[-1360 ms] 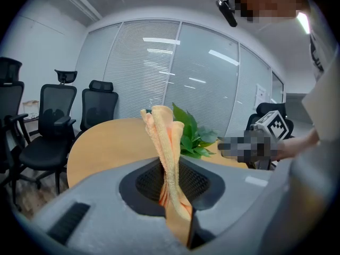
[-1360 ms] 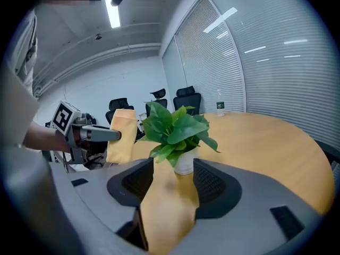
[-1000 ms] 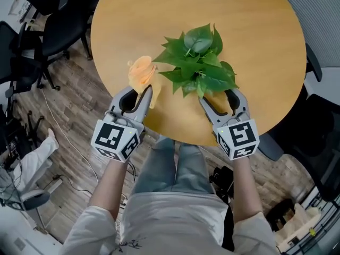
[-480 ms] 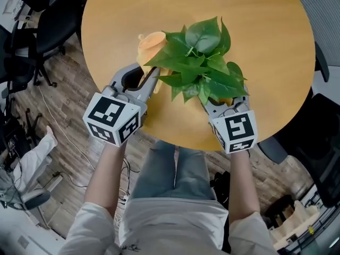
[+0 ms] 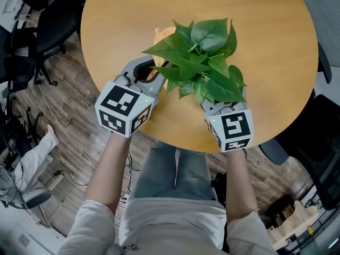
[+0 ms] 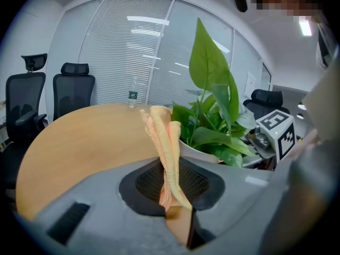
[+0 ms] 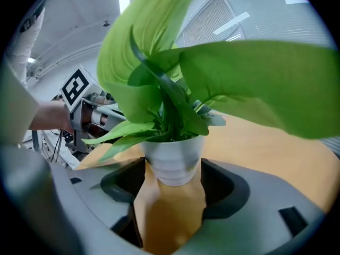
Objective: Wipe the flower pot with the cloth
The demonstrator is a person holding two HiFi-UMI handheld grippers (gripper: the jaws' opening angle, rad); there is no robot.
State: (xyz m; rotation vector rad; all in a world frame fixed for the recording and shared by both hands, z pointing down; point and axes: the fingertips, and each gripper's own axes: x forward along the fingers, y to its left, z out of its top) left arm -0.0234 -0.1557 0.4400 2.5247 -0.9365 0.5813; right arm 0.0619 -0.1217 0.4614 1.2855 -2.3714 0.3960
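The left gripper is pinching the orange cloth tight. The right gripper has just been opening its jaws wide, and the white flower pot is sitting between them. Wiping is not starting yet, I think. Next, the cloth needs to be rubbing the pot's side.

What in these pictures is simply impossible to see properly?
- Flower pot: in the head view, the plant's leaves cover it.
- Cloth: in the head view, only a tip peeks past the leaves.
- Whether the cloth touches the pot: in the left gripper view they overlap, so contact is unclear.
- Bottle: in the left gripper view, too small to read its label.
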